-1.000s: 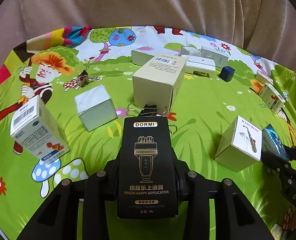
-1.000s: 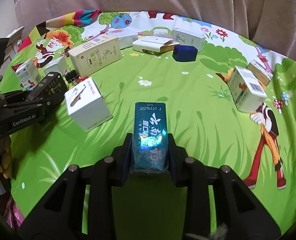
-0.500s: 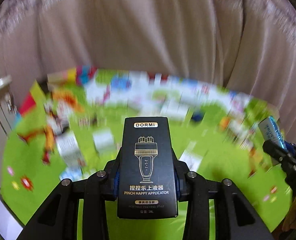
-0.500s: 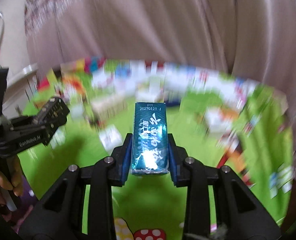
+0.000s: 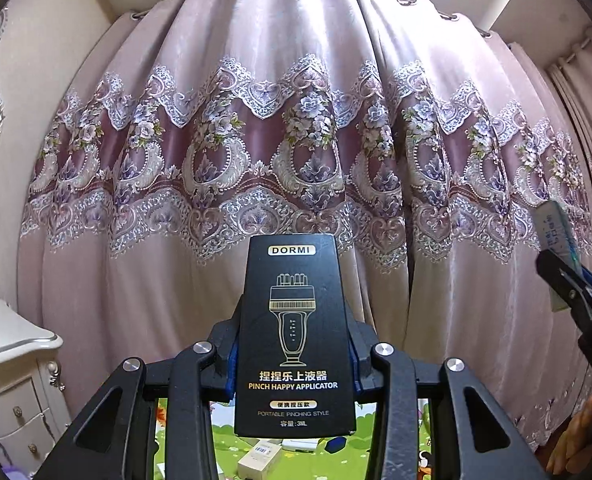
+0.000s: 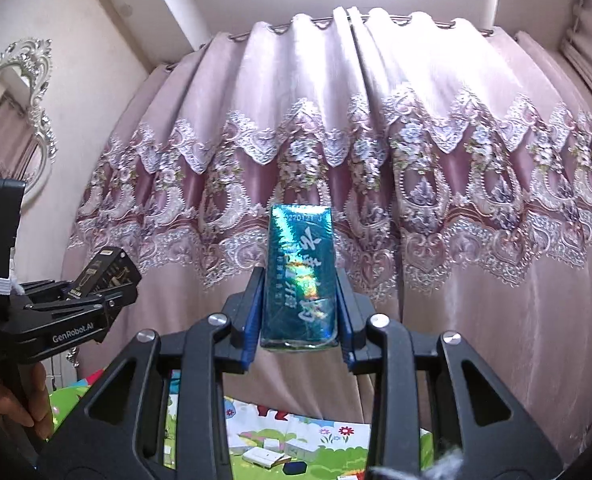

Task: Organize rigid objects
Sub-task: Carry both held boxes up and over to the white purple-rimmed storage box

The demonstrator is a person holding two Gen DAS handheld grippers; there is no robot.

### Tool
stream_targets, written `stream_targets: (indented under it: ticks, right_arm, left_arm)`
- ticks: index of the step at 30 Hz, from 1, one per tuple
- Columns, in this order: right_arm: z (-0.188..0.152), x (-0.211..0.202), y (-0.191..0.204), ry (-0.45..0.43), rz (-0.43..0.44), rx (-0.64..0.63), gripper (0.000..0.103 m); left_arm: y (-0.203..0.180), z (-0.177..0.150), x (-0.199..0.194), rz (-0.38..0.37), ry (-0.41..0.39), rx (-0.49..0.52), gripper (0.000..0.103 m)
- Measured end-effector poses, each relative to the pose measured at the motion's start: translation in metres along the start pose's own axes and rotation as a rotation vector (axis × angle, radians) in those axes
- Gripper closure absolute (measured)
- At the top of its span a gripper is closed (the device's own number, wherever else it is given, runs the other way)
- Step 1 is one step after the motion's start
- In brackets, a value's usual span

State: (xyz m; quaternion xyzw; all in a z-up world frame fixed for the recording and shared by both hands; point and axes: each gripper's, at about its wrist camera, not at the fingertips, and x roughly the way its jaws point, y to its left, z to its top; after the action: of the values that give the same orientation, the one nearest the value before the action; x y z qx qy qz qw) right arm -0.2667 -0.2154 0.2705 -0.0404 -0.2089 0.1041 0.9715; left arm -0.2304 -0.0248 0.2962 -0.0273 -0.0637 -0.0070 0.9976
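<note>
now both lifted off the mat (image 6: 336,436), facing curtain (image 5: 296,120): left gripper (image 5: 294,354) clamped on black box (image 5: 294,332), right gripper (image 6: 298,320) on teal box (image 6: 300,276); placing's next, i'd guess.

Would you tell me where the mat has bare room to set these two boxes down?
Only slivers of the mat show. Crowded around the flat white box and dark blue box; bare green lies just right of the blue one. The rest is hidden.

left wrist: faces curtain (image 5: 296,100), level | right wrist: tilted upward | shared: curtain, play mat (image 6: 304,436) strip
</note>
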Motion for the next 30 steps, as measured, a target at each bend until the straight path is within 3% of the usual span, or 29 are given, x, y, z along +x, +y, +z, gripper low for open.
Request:
stream_targets:
  ticks: [3, 9, 18, 30]
  right_arm:
    - [0.005, 0.001, 0.003, 0.017, 0.026, 0.008, 0.066]
    - [-0.023, 0.020, 0.029, 0.187, 0.158, 0.022, 0.066]
    - [-0.074, 0.050, 0.111, 0.490, 0.505, 0.100, 0.066]
    - [-0.121, 0.051, 0.263, 0.770, 0.948, -0.055, 0.066]
  left_arm:
    - [0.004, -0.004, -0.003, -0.002, 0.052, -0.005, 0.063]
    - [0.041, -0.041, -0.013, 0.100, 0.211, -0.002, 0.063]
    - [0.136, -0.095, -0.041, 0.336, 0.469, -0.037, 0.063]
    - [0.244, -0.173, -0.121, 0.585, 0.717, -0.215, 0.063]
